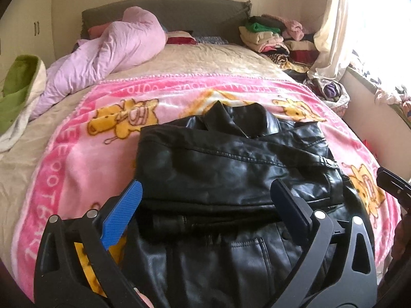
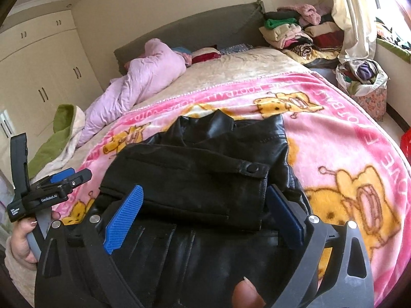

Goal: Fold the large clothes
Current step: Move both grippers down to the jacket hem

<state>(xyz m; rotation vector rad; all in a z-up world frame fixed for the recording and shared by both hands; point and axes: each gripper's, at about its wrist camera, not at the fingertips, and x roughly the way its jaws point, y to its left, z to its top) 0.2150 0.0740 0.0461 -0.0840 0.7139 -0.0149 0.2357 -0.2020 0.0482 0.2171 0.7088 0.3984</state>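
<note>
Now both hand-held grippers, left (image 1: 205,192) and right (image 2: 205,200), tilted down over black jacket (image 1: 231,159), jaws apart, seemingly empty.

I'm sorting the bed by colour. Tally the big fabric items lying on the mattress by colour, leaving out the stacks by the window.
Black: 1, the leather jacket
Pink: 1, the cartoon blanket
Lilac: 1, the quilt
Green and cream: 1, the garment at the bed's edge
Total: 4
</note>
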